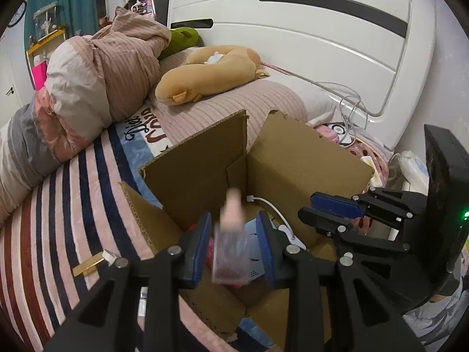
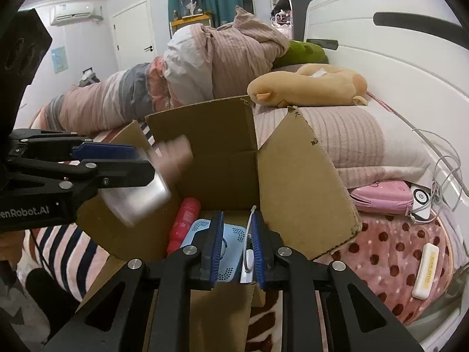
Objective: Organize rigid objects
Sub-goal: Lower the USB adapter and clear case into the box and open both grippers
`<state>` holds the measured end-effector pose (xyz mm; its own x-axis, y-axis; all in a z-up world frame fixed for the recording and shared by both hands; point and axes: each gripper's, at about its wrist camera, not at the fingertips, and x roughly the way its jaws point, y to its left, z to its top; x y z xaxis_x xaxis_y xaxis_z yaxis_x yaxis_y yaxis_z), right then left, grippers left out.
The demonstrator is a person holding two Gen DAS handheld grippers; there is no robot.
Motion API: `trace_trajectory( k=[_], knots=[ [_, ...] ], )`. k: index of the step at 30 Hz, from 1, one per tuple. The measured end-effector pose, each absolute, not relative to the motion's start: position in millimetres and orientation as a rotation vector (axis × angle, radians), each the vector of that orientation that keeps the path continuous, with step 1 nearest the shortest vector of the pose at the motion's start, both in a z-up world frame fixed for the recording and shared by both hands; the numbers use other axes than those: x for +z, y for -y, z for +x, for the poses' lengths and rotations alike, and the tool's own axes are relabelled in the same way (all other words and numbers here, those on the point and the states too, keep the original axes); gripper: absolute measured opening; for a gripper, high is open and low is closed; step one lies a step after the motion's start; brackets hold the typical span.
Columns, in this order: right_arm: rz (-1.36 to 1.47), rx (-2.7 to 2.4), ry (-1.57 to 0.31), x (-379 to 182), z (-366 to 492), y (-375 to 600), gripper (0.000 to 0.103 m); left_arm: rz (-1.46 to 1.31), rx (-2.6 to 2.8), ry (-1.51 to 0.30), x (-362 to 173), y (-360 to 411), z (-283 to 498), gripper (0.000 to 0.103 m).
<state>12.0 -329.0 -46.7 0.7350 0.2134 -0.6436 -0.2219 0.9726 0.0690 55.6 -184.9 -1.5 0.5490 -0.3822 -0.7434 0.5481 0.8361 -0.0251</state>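
An open cardboard box [image 1: 307, 158] [image 2: 296, 176] stands on the bed. My left gripper [image 1: 234, 246] [image 2: 129, 161] is open above it; a clear bottle with a pink cap [image 1: 231, 240] [image 2: 152, 182] sits blurred between its fingers, apparently dropping toward the box. Inside lie a red bottle [image 2: 183, 223], a light blue device [image 2: 234, 234] and a white charger with cable [image 1: 281, 220] [image 2: 248, 259]. My right gripper [image 2: 236, 246] [image 1: 322, 208] is open and empty over the box's near side.
A gold rectangular item [image 1: 91, 262] lies on the striped blanket left of the box. A pink case [image 2: 381, 196], a white charger puck [image 2: 420, 196] and a cream bar [image 2: 425, 270] lie right of it. Bedding, plush toys and the white headboard [image 1: 322, 44] lie behind.
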Motion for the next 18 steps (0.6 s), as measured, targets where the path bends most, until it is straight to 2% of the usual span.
trace_trajectory(
  k=[8,10,15,18],
  knots=[
    [-0.027,0.249,-0.706,-45.0,11.9,320.4,0.021,0.189,-0.542,-0.804,4.2,170.0,50.8,0.030],
    [-0.035,0.251,-0.709,-43.4,11.9,317.8,0.021,0.169,-0.532,-0.787,9.8,159.1,47.9,0.035],
    [-0.029,0.288,-0.686,-28.0,6.4,303.8,0.021,0.115,-0.492,-0.724,27.5,120.2,37.8,0.053],
    [-0.024,0.328,-0.645,-12.5,0.0,289.3,0.021,0.081,-0.433,-0.684,36.2,84.5,32.1,0.059]
  ],
)
